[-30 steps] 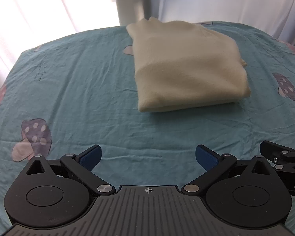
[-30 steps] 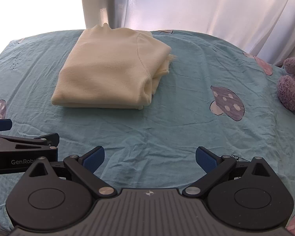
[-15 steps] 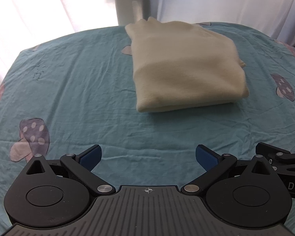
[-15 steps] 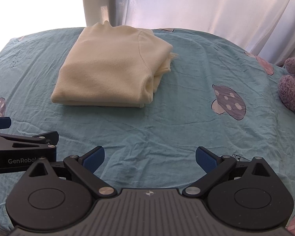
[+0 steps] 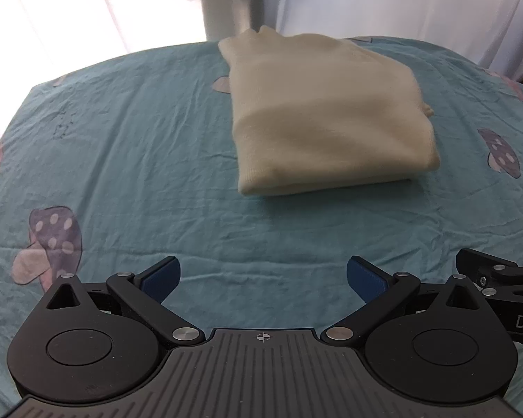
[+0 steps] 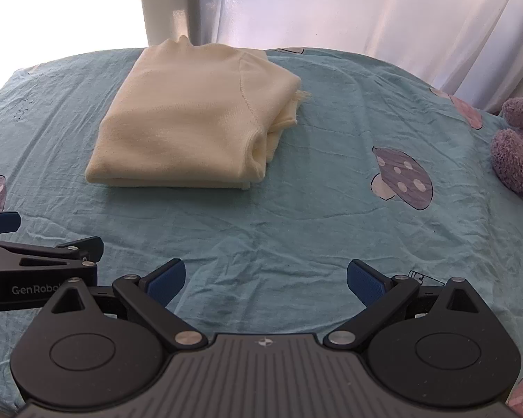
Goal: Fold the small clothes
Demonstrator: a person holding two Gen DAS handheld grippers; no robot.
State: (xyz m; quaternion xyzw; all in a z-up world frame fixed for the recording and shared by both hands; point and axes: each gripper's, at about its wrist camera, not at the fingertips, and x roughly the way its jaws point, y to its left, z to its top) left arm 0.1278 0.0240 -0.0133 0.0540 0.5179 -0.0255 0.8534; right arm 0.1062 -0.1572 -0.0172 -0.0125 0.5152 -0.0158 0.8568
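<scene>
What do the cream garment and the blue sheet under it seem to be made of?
Cream garment: probably a soft knit, matte, with fine ribbing and a stitched seam visible. Blue sheet: likely thin woven cotton, matte, with many small creases and printed mushrooms.

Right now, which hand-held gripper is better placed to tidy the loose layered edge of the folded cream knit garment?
Right: the garment's loose edge faces its side. Both are open and apart from it.
</scene>
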